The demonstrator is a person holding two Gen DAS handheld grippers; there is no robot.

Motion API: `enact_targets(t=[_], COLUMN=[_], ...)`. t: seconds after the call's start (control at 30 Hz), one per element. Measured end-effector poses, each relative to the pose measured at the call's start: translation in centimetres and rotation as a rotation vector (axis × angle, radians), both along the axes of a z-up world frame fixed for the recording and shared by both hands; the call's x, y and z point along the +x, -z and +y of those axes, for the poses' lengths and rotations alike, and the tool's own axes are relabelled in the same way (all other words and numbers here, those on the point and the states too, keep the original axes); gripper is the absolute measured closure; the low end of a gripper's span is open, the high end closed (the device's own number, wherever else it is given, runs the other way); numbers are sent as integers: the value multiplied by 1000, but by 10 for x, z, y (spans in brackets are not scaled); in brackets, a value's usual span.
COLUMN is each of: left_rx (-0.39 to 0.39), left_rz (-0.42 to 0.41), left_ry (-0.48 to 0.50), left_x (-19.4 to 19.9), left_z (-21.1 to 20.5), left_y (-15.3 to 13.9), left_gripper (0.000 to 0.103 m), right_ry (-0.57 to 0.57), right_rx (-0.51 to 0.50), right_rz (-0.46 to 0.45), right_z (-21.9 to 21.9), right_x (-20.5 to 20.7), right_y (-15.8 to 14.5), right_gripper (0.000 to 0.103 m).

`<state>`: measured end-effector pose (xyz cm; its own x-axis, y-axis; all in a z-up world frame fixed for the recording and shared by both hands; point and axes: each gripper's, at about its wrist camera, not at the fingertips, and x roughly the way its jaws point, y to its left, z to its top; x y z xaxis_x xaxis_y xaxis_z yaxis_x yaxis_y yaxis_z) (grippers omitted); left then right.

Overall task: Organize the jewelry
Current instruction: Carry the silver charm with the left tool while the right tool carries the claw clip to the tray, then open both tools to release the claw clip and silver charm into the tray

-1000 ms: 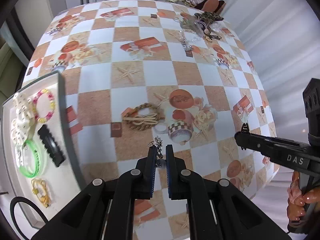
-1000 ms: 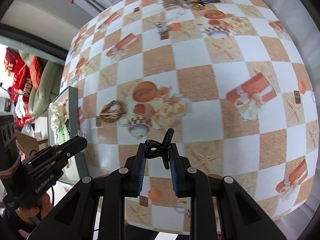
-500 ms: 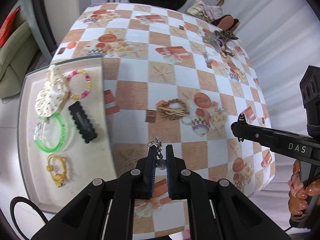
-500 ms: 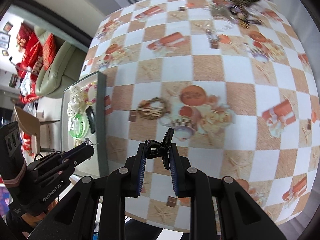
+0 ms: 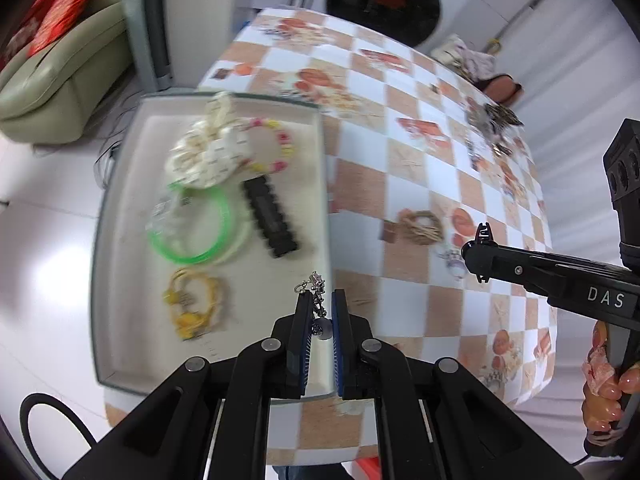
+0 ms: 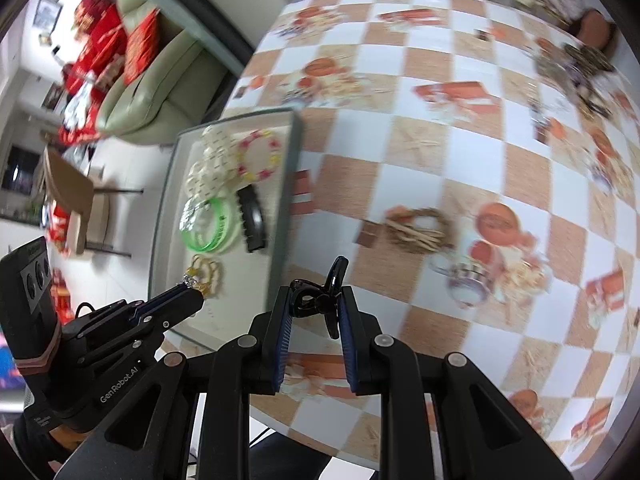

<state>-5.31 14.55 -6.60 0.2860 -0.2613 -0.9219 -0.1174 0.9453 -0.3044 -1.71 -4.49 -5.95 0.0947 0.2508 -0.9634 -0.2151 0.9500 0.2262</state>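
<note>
While both loads are carried above the table (image 5: 404, 184), the risk lies mostly in the thin hold on each. A small silver charm (image 5: 317, 298) is pinched between the fingers of the left gripper (image 5: 319, 312), with most of its chain poking out past the tips, over the near right part of the tray (image 5: 120, 184). It could slip free if the grip is eased too high, and land on the tray's rim or on the yellow bracelet (image 5: 192, 304) just beside. A black claw clip (image 6: 324, 294) is clamped in the right gripper (image 6: 314, 308), held above the tablecloth just beside the tray's right wall. Its curved, springy shape could be twisted or popped out under the squeeze. The two grippers are near each other, so a collision at the tray could be caused.
</note>
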Motion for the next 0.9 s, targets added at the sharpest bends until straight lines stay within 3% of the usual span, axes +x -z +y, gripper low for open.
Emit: enact_targets(t=[0.47,0.9], left_rx=[36,97], left_rz=[56,134], left_ry=[-158,-145], left_x=[-36,-39], left_z=[71,89], left_y=[25,72], left_gripper=[90,89], right_ry=[-197,-233], right_rx=[3,-65], right_rz=[63,169], right_z=[96,133], right_x=[3,2], right_y=[33,97], right_gripper=[78,78])
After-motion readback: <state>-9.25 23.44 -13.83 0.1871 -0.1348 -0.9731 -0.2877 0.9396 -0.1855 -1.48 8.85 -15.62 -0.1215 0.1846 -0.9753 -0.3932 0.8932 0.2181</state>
